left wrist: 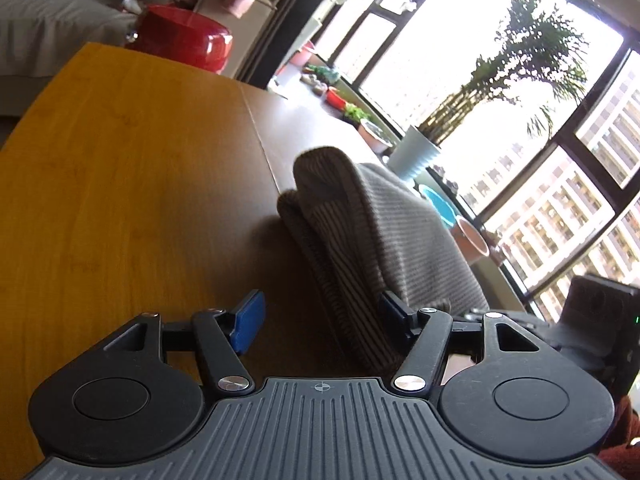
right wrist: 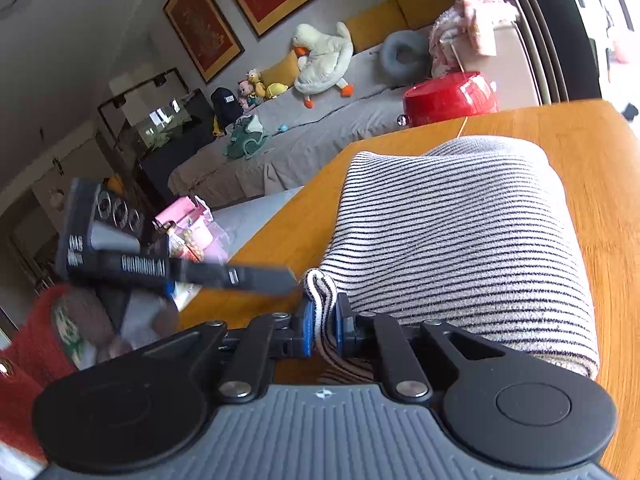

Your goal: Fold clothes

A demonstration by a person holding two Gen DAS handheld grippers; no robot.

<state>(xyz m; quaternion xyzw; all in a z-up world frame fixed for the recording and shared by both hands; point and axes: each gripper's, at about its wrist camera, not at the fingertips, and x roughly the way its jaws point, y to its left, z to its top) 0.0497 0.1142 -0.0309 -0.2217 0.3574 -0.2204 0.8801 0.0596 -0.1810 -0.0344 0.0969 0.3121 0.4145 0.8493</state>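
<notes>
A white garment with thin black stripes (right wrist: 460, 240) lies in a thick folded roll on the wooden table (right wrist: 608, 184). My right gripper (right wrist: 323, 326) is shut on the garment's near edge, with cloth pinched between its blue pads (right wrist: 306, 328). In the left wrist view the same garment (left wrist: 360, 232) rises in a fold from the table (left wrist: 120, 184). My left gripper (left wrist: 320, 316) is open. The cloth runs between its blue pads (left wrist: 250, 318), close to the right one. The left gripper also shows in the right wrist view (right wrist: 120, 248), blurred, beside the garment's corner.
A red basin (right wrist: 452, 98) stands past the table's far edge, in front of a grey sofa (right wrist: 320, 120) with stuffed toys. Plant pots (left wrist: 416, 152) and bowls line the window sill to the right of the table. Pink boxes (right wrist: 188, 224) lie beyond the table's left edge.
</notes>
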